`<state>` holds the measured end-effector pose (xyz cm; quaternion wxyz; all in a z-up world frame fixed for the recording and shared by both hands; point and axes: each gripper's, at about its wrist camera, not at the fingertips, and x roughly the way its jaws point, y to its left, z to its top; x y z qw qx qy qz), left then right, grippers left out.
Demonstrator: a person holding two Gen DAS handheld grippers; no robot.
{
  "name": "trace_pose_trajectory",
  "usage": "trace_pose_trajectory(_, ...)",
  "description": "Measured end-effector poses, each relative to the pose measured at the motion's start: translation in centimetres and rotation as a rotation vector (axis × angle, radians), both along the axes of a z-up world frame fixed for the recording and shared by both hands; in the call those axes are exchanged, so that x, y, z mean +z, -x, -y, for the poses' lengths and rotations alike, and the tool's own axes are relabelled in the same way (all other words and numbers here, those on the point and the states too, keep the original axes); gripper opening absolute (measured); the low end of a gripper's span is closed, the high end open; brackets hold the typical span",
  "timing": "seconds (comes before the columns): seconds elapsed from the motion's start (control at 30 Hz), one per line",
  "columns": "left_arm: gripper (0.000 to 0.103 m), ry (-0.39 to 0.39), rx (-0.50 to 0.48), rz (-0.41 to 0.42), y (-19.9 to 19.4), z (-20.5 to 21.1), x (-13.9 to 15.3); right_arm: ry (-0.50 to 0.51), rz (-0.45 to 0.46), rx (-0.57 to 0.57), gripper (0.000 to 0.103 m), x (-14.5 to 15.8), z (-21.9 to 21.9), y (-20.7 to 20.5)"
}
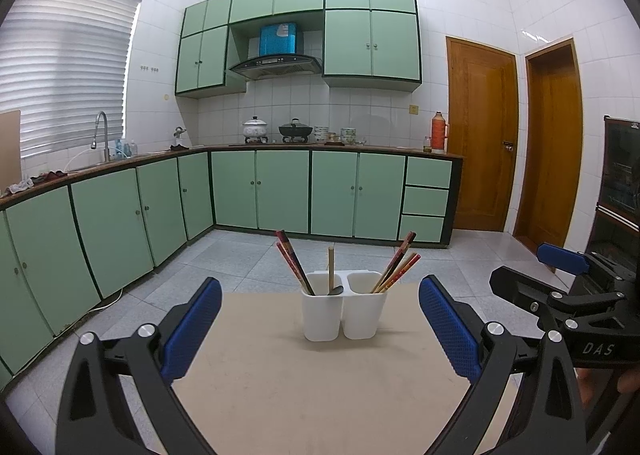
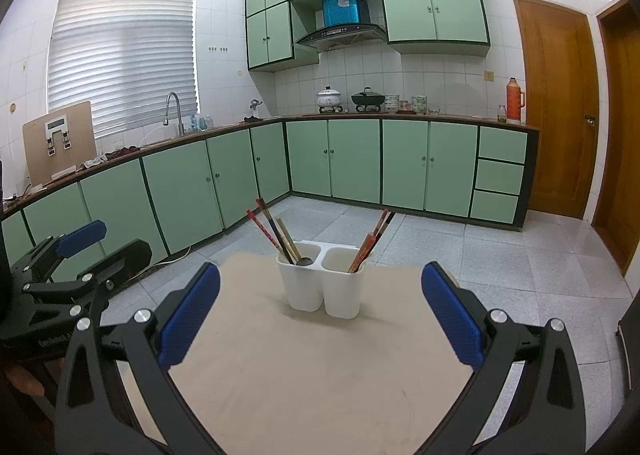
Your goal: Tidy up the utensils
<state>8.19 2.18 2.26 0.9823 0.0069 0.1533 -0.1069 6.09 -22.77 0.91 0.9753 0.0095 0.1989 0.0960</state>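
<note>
Looking down my left gripper (image 1: 320, 329): wide open, empty, white holder (image 1: 344, 307) at the table's (image 1: 280, 395) far end, chopsticks (image 1: 294, 267) inside. Right gripper (image 2: 320, 315): same, gaping, nothing held. Seems sorted or unstarted; next I'd reach far.

A home kitchen is showing here: mint-green cabinets (image 1: 256, 191) are lining two walls, a range hood (image 1: 276, 65) is hanging over two lidded pots (image 1: 295, 130) (on a stove), a faucet (image 1: 101, 133) is arching by the blinds (image 1: 64, 67), and white tiles are covering the walls.
</note>
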Motion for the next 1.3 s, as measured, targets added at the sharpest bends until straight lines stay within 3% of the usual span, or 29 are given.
trace_pose_trajectory(1.3,0.097,0.001,0.001,0.001,0.3,0.03,0.09,0.0,0.0,0.007,0.098,0.19,-0.68,-0.14)
